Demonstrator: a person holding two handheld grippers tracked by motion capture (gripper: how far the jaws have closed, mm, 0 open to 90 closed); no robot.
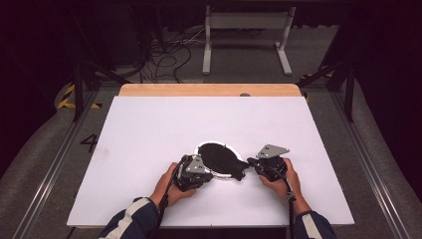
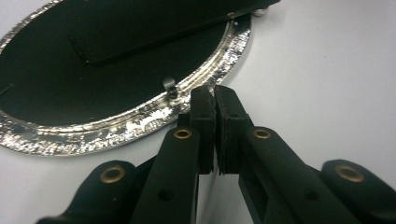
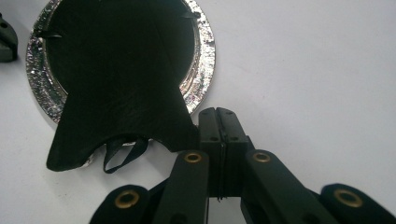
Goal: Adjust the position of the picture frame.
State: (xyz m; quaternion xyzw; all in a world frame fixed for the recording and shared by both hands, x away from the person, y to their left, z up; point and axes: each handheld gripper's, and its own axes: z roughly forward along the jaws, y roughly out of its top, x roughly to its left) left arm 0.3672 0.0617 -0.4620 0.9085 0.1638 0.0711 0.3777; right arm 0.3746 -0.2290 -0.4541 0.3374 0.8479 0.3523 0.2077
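Lying face-down near the front middle of the white desk (image 1: 149,124): an oval picture frame with a crinkled silver metal rim and a black backing (image 1: 217,158), its black fold-out stand panel (image 3: 126,107) flaring out toward the right side and a small black ribbon loop (image 3: 122,154) hanging under the panel's wide end.

Resting at the frame's left edge in the high view, the left hand-held gripper (image 1: 199,167), gripped by the person's left hand (image 1: 171,186). Showing in the left gripper view with jaws pressed nearly together, just a thin slit between the pads, nothing caught in it; tips sitting right at the silver rim, beside a small metal retaining tab (image 2: 170,86) on the backing.

Sitting at the frame's right side, the right hand-held gripper (image 1: 253,162), held by the right hand (image 1: 283,181). Showing in the right gripper view with jaws pressed fully together, pinching nothing, tips just beside the corner of the stand panel; touching or not, cannot tell.
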